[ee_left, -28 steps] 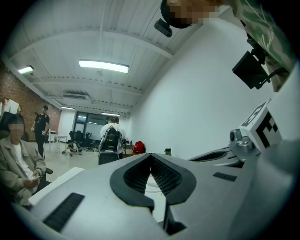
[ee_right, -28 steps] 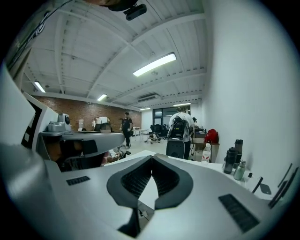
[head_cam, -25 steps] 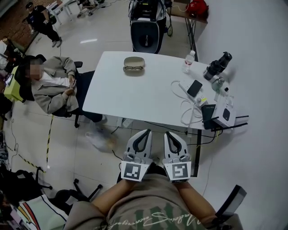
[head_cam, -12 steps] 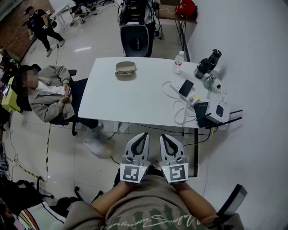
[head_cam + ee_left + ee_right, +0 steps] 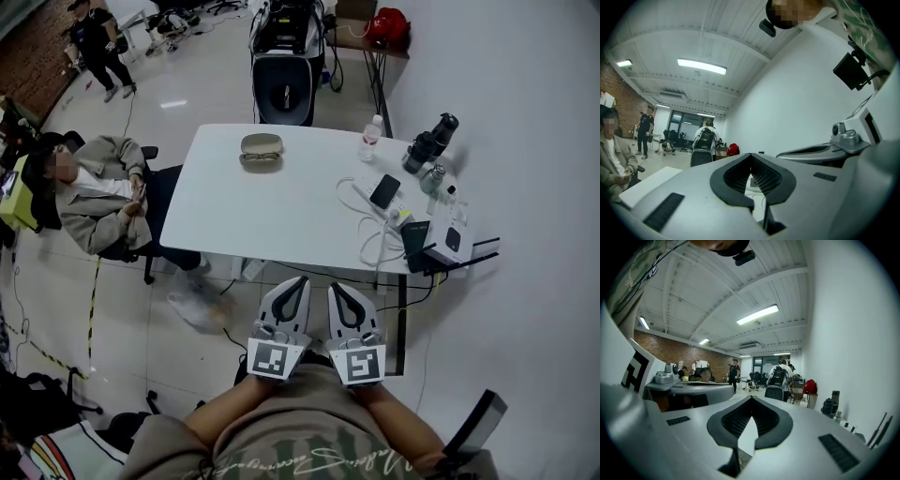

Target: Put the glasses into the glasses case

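Both grippers are held low at 6 o'clock in the head view, side by side and close together, off the near edge of the worktop and over the floor.

Left gripper: clenched. Its own view shows the jaw tips meeting, with only the hollow between the dark pads left open and nothing held in it.

Right gripper: the same, tips pressed together and empty.

Both point toward 12 o'clock, at the worktop.

Glasses case: tan, oval, on the far side of the worktop at about 11 o'clock from the grippers and well apart from them.

Glasses: dark frame, lying on the worktop just beside the case's near edge, outside it. At this size I cannot tell whether they touch it.

Right end of the worktop, around 1 to 2 o'clock: a water bottle upright near the far edge, a dark phone, and white cables looped toward the near edge.

A seated person is at 9 o'clock, beside the worktop's left end.
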`<state>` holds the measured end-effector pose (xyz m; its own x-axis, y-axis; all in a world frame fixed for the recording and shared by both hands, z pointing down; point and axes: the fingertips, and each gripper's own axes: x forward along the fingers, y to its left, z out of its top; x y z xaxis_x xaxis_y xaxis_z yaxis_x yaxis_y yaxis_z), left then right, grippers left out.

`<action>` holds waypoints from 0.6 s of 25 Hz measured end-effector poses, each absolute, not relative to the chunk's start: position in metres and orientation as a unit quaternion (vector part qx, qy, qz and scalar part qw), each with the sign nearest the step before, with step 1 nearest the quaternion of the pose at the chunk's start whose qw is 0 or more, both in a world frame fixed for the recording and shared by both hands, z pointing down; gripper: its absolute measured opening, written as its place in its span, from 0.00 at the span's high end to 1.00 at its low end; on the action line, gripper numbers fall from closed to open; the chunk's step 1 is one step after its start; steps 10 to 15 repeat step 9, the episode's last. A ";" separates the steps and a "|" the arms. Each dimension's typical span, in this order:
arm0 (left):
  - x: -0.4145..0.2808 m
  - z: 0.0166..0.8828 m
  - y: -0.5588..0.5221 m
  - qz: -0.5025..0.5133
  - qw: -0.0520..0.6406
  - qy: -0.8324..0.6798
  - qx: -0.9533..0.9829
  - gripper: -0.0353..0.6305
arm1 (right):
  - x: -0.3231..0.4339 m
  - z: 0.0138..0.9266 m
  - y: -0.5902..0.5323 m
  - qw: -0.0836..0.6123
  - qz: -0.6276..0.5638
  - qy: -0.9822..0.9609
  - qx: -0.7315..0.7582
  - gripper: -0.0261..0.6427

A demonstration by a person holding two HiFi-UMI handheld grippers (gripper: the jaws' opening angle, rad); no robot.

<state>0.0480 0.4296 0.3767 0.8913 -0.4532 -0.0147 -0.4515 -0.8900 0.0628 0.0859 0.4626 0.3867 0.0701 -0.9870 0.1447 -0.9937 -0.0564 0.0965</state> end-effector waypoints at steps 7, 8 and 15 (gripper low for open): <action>0.049 0.375 0.429 -0.017 0.024 -0.234 0.972 0.94 | 0.089 0.383 0.461 0.085 0.016 -0.676 0.732 0.94; 0.049 0.375 0.428 -0.017 0.024 -0.234 0.972 0.94 | 0.090 0.384 0.461 0.084 0.015 -0.675 0.733 0.94; 0.050 0.375 0.428 -0.017 0.024 -0.235 0.972 0.94 | 0.092 0.384 0.462 0.084 0.014 -0.674 0.733 0.94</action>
